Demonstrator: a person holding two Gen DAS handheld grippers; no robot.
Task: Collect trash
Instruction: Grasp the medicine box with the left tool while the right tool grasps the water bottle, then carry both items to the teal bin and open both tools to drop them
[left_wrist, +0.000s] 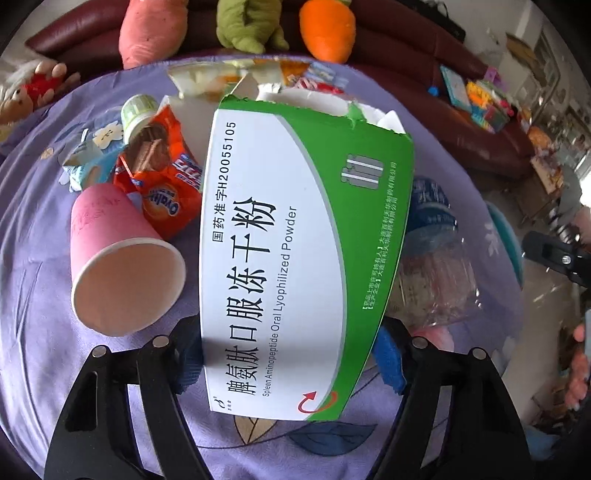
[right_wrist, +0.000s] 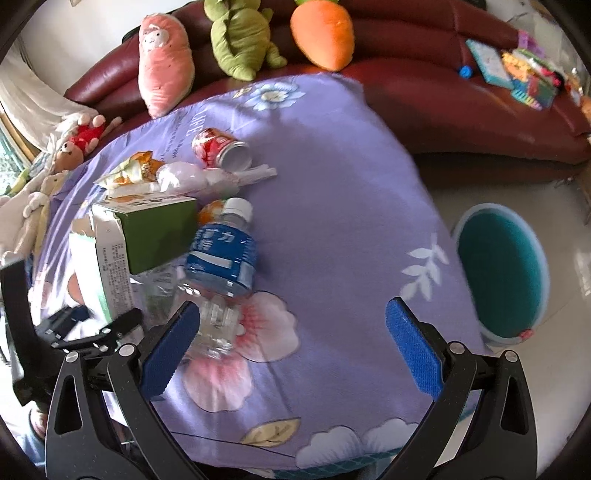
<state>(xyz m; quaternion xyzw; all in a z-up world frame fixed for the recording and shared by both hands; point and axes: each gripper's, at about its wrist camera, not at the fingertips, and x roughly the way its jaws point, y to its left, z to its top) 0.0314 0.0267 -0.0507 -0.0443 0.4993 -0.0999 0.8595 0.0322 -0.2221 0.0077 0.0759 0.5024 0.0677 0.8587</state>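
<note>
Left tongs (left_wrist: 291, 354) clasp a torn green-and-white cardboard medicine box (left_wrist: 295, 236); right tongs (right_wrist: 291, 347) gape, released, over the table (right_wrist: 351, 221).

The left view alone shows a pink paper cup (left_wrist: 125, 258) on its side and a glossy orange snack wrapper (left_wrist: 162, 173) towards the table's left edge. The right view alone shows a dented red can (right_wrist: 221, 149) near the far edge, a round teal bin (right_wrist: 502, 273) beyond the right edge, and a crinkled clear plastic bottle (right_wrist: 221, 266) touching its left blue ribbed pad (right_wrist: 170, 350).

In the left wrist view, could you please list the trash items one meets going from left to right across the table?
Pink paper cup → orange snack wrapper → green and white medicine box → clear plastic bottle with a blue label.
</note>
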